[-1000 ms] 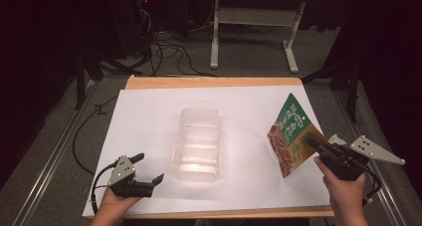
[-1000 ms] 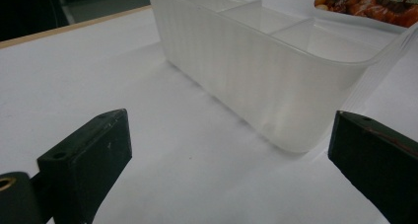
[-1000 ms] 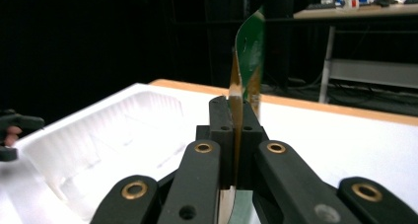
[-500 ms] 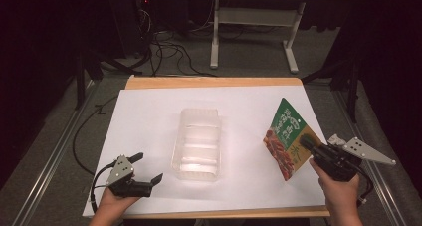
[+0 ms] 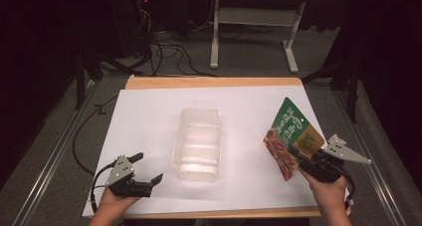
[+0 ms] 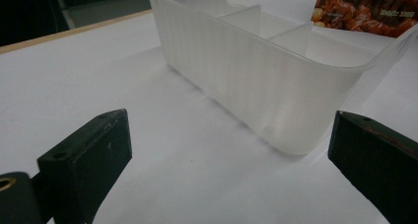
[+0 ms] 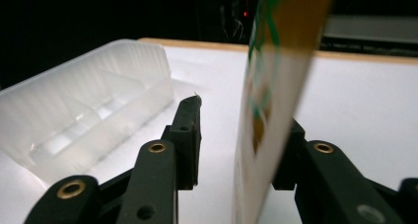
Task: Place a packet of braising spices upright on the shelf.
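A white-covered table (image 5: 149,136) fills the high view, with a clear plastic tray (image 5: 197,144) lying lengthwise at its centre, divided into compartments and resting flat on the sheet. At about four o'clock from the tray, well apart from it, a green, orange and red snack packet (image 5: 288,136) stands on edge, its top leaning toward one o'clock and its lower corner at the sheet near the table's right edge. The right gripper (image 5: 298,165) comes in from five o'clock, the person's right hand (image 5: 331,196) wrapped round its body and the grey plate on top pointing to three o'clock; its tips aim toward ten o'clock at the packet's lower edge. In the right gripper view the packet (image 7: 268,110) rises edge-on between the two black jaws, close against the right one, with a clear gap to the left one; the jaws have just been opening and are now parted, no longer pinching it. At the table's seven o'clock corner the left gripper (image 5: 149,169) rests low over the sheet, the left hand (image 5: 112,203) under it, tips pointing toward two o'clock. In the left gripper view its jaws are spread wide with only bare sheet between them, the tray's near end wall (image 6: 276,95) just ahead at twelve o'clock.
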{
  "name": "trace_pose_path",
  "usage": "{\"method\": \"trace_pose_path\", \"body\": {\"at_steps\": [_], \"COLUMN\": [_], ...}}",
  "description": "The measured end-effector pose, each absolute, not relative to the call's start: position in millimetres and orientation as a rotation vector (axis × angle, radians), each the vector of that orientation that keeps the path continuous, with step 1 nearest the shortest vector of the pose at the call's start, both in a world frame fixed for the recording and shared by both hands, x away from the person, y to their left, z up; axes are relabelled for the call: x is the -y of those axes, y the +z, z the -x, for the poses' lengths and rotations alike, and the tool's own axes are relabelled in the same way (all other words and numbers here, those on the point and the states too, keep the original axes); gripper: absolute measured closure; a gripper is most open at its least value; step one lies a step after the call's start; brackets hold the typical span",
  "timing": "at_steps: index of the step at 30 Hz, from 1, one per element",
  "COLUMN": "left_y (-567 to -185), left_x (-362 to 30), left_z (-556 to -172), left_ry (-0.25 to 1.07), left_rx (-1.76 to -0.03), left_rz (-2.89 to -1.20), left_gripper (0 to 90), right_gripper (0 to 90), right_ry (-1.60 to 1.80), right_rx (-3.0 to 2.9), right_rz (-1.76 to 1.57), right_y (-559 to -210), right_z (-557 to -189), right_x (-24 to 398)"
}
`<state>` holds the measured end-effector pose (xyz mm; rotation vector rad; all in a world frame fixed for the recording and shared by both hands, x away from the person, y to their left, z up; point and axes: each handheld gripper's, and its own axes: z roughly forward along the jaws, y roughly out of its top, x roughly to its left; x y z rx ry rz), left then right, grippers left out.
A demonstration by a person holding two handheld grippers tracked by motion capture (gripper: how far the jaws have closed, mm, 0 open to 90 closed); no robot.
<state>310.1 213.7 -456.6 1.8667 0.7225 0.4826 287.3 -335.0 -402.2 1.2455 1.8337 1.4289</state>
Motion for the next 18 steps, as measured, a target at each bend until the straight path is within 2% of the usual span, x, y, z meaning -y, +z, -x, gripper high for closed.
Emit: {"method": "trace_pose_path", "body": {"at_steps": [11, 14, 18], "left_y": [-457.0, -457.2, -457.6], "left_x": [-213.4, -212.6, -212.3], "left_z": [-309.9, -309.7, -310.3], "left_ry": [0.478, 0.478, 0.480], "left_rx": [-0.722, -0.722, -0.725], "left_rz": [-1.871, -1.874, -1.874], "left_gripper": [3.5, 3.6, 3.6], "right_gripper": [79.8, 87.2, 90.0], "right_ry": [1.432, 1.406, 1.398], "right_rx": [-1.803, -1.766, -1.771], "right_rz": [-1.258, -1.291, -1.284], "right_y": [-403.5, -402.9, -402.5], "right_z": [-286.0, -285.4, -286.1], "right_x": [334.0, 337.5, 340.2]}}
